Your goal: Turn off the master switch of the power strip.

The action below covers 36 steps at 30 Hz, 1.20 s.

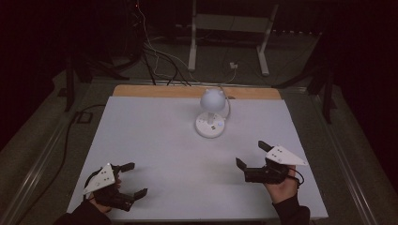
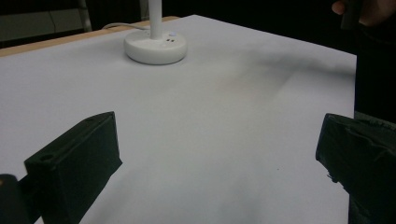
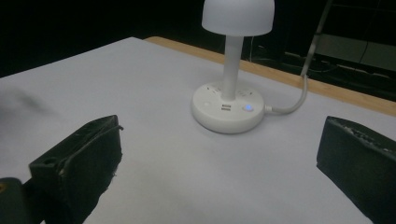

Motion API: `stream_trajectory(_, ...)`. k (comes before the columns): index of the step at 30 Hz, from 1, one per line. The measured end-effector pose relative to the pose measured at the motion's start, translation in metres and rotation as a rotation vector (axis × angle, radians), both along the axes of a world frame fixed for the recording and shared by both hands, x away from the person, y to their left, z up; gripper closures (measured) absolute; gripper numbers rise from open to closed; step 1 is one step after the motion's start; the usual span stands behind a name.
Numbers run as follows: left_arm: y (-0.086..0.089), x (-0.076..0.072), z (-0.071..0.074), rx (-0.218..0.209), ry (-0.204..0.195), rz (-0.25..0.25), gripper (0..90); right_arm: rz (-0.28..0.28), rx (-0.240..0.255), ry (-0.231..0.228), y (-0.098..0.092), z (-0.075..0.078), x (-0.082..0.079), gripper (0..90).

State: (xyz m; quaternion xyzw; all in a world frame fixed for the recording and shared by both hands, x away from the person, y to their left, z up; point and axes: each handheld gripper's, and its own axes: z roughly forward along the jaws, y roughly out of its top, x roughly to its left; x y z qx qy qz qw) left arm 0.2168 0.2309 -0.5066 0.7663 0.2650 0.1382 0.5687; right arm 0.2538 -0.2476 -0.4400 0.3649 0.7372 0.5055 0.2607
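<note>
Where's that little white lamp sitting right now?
In the high view, the white desk lamp stands upright on the white table, near its far edge and about centred, well ahead of both grippers; its cord trails off the back.

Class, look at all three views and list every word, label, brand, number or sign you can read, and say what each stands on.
None can be read.
Lamp: its base carries small dark sockets and a blue lit dot, but no legible lettering.
Left tongs and right tongs: the grey plates bear dots, no text.
Table: plain white surface, no markings.
</note>
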Motion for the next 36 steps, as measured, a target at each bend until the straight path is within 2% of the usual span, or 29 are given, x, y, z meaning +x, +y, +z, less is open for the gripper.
stream_trajectory(26,0.0,0.0,0.0,-0.007,-0.002,-0.002,0.3,0.031,-0.004,-0.026,0.022,0.025,0.034,0.0)
stream_trajectory(36,0.0,-0.001,0.001,-0.004,-0.005,-0.005,0.3,0.034,-0.004,-0.001,0.025,0.026,0.047,0.1)
